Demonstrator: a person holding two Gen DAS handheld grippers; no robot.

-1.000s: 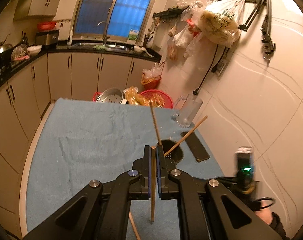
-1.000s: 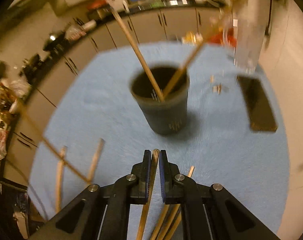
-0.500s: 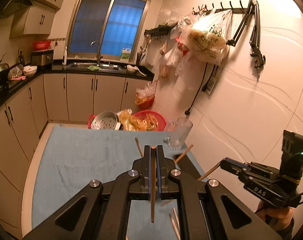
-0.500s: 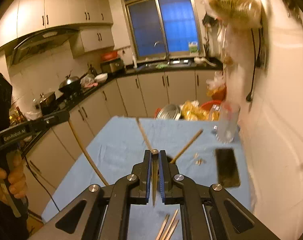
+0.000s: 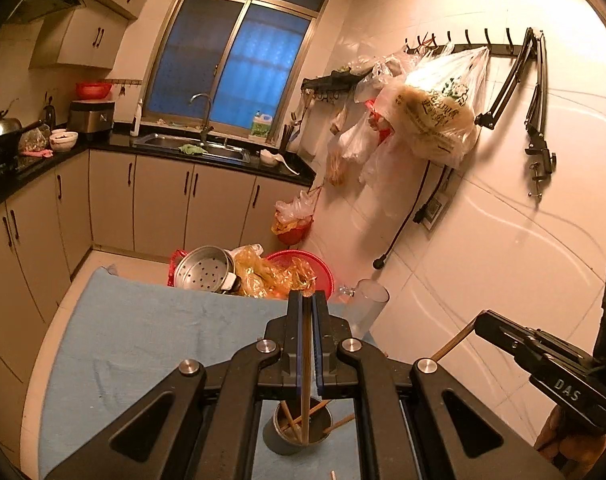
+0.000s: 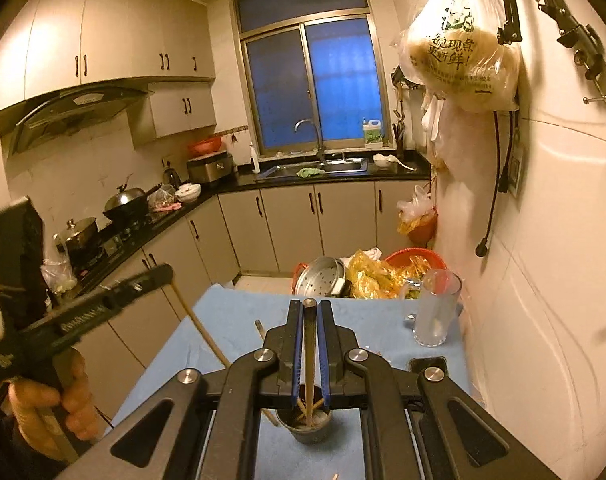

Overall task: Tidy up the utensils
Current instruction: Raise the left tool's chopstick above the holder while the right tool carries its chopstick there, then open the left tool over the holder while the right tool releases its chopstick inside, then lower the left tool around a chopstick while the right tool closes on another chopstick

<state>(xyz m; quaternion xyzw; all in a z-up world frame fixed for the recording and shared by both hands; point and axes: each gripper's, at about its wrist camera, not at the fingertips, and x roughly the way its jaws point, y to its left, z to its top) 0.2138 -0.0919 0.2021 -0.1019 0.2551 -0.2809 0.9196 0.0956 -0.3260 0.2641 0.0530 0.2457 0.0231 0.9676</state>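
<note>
- Left gripper (image 5: 307,300) fingers pinch a chopstick (image 5: 304,360) upright — tip in the dark cup (image 5: 295,432).
- Right gripper (image 6: 310,306) likewise pinches another chopstick (image 6: 309,360) — over that cup on the bench (image 6: 231,320).

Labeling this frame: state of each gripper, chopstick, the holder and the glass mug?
left gripper: shut on a chopstick, held upright, lower end in the holder
right gripper: shut on a chopstick, upright, lower end in the holder
holder: upright, chopsticks inside
glass mug: upright, empty
</note>
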